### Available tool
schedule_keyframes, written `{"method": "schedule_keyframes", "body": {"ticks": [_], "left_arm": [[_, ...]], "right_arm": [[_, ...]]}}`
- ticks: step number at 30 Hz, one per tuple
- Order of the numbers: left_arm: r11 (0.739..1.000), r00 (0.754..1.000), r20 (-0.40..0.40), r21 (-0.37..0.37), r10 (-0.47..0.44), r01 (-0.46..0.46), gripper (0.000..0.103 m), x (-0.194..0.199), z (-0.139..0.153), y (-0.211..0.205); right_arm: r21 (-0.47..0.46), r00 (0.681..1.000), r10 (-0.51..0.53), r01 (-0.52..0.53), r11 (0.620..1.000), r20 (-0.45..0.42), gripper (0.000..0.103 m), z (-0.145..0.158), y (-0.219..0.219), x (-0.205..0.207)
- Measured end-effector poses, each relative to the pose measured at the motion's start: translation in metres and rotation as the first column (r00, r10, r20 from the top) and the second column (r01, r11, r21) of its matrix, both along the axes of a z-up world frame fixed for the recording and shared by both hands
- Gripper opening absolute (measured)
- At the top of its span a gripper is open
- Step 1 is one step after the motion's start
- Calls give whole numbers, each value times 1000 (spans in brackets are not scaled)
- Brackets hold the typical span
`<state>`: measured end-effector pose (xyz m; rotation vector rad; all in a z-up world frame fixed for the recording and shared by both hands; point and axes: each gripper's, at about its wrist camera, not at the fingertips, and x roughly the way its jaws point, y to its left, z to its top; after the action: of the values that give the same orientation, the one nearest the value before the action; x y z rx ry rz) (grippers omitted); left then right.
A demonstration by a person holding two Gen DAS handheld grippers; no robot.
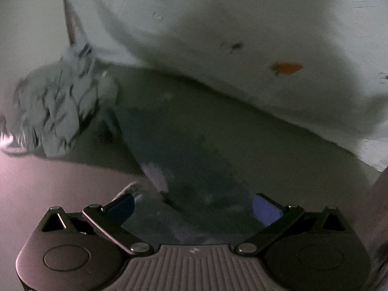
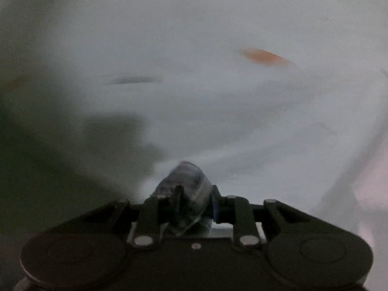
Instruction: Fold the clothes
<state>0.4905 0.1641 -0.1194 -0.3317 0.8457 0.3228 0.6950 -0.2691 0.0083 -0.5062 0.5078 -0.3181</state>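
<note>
A white garment (image 1: 242,36) with small orange and dark prints hangs lifted across the upper left wrist view, casting a dark shadow below it. A bunched grey-patterned part (image 1: 63,106) hangs at the left. My left gripper (image 1: 194,208) is open and empty, its blue pads (image 1: 265,209) wide apart above the shadowed surface. In the right wrist view the same white garment (image 2: 218,84) fills the frame, blurred. My right gripper (image 2: 194,206) is shut on a bunched fold of the garment (image 2: 186,177).
A pale pinkish surface (image 1: 48,181) lies under the garment at the lower left of the left wrist view, and it also shows at the right edge of the right wrist view (image 2: 373,181).
</note>
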Motion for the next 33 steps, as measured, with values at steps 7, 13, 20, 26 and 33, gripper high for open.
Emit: {"method": "schedule_keyframes", "body": {"ticks": [7,13,20,26,33], "left_arm": [[995,997,-78,100,28,-20,103,-6,-17,5],[991,981,-162,104,106,-90,103,-26,-33,19],[984,953,-249,23,175,-175,103,-35,-69,37],[948,930,-192,11,313,-317,102,-39,-86,35],[885,882,-78,8,465,-466,13,-53,-75,36]], "right_arm": [[-71,990,-141,139,988,-21,82,-37,-8,-36],[248,946,-137,214,945,-292,81,-127,-8,-107],[731,915,-164,395,557,-369,80,-175,-46,-129],[777,934,-110,344,527,-339,13,-188,-29,-131],[754,981,-55,180,632,-188,4,-143,-15,-160]]}}
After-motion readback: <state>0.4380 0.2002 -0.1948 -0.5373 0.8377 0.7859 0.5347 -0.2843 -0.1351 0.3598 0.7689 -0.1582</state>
